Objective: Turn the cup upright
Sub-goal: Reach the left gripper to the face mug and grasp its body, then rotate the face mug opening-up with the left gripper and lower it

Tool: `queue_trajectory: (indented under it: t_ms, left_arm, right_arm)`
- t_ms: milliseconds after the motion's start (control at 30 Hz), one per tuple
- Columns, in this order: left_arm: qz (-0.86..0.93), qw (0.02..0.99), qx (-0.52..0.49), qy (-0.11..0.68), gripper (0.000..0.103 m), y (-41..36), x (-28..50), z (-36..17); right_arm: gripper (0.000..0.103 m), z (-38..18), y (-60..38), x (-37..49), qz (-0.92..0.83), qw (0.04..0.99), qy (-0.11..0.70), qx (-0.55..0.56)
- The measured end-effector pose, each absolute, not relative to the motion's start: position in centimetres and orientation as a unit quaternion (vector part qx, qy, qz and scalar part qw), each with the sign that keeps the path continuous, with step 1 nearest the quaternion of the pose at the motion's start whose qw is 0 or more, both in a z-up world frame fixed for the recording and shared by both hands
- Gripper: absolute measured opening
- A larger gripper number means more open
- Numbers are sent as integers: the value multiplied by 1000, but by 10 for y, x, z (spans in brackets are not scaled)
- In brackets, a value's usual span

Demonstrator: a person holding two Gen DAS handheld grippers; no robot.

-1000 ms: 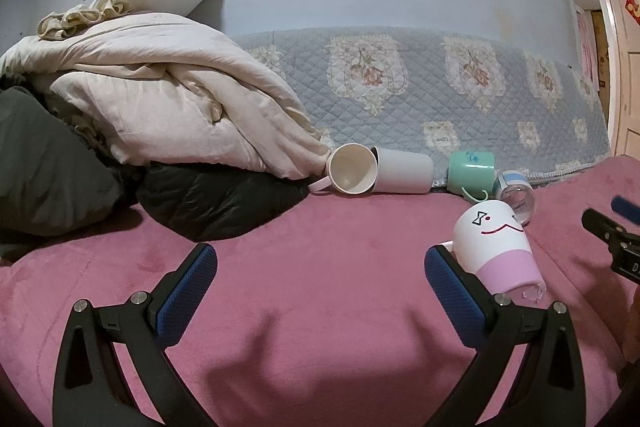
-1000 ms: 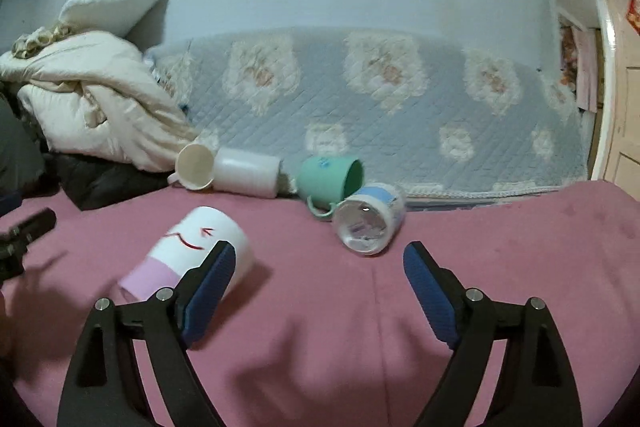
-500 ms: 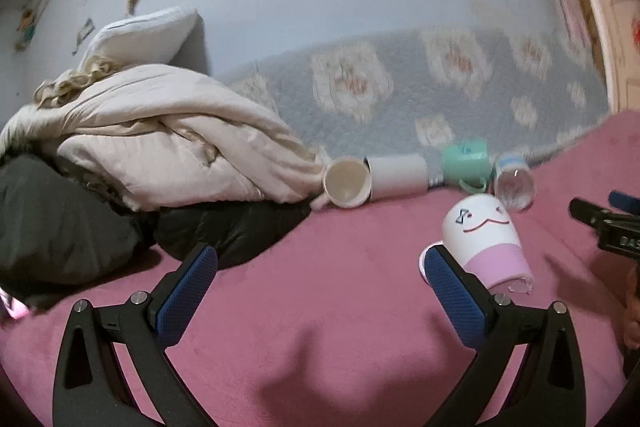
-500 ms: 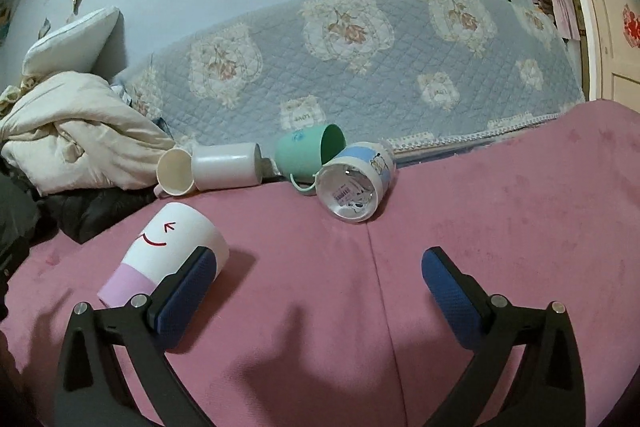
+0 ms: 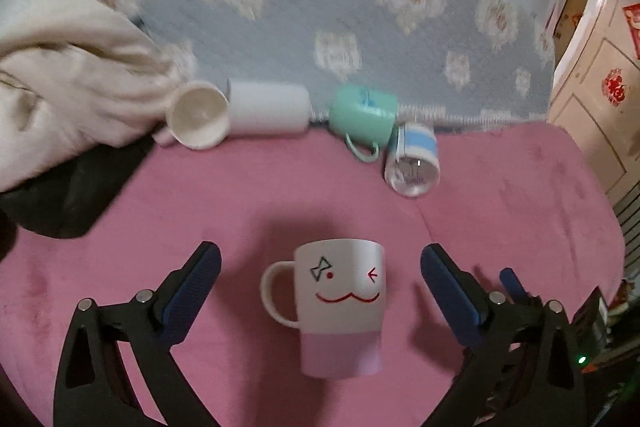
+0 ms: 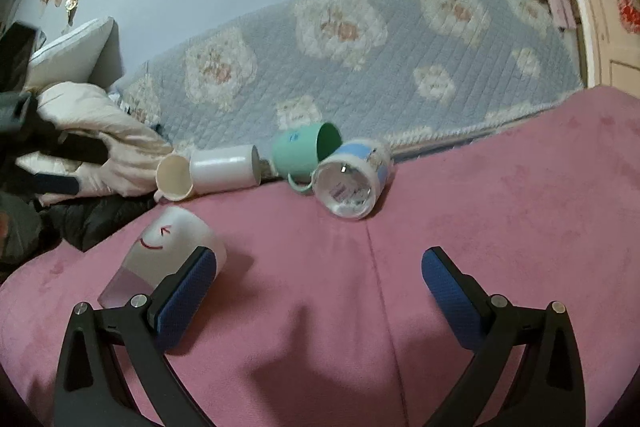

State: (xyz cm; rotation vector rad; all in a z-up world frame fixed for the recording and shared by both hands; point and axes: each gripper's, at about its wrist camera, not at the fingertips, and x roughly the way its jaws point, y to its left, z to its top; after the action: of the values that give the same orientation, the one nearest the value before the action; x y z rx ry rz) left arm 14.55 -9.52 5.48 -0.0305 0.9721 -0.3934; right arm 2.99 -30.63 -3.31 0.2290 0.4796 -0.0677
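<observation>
Wide-open left gripper point(image 5: 320, 279) is straddling the smiley-face mug point(image 5: 340, 311) at frame bottom — its handle point(image 5: 276, 297) risks snagging, rolling it away.

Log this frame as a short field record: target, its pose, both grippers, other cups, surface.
target: smiley-face mug, white with pink band
pose: on its side, handle to the left in the left wrist view
left gripper: open, straddling the mug, not touching
right gripper: open, empty, mug beside its left finger
other cups: cream mug, white cup, green mug, blue-striped clear cup, all lying down by the quilt
surface: pink blanket
</observation>
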Motion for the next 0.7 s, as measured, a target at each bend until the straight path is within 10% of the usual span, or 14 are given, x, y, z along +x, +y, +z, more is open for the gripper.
queue_trajectory:
  t_ms: [167, 400, 700]
  left_arm:
    - [-200, 795, -1, 573, 82, -120, 173, 14]
    - [-202, 775, 8, 599, 83, -137, 184, -15]
    - [-184, 836, 12, 517, 79, -127, 168, 6]
  right_arm:
    - [103, -36, -318, 28, -38, 962, 234, 139]
    - [103, -39, -319, 32, -38, 959, 244, 141]
    - [103, -40, -317, 35, -34, 958, 251, 135]
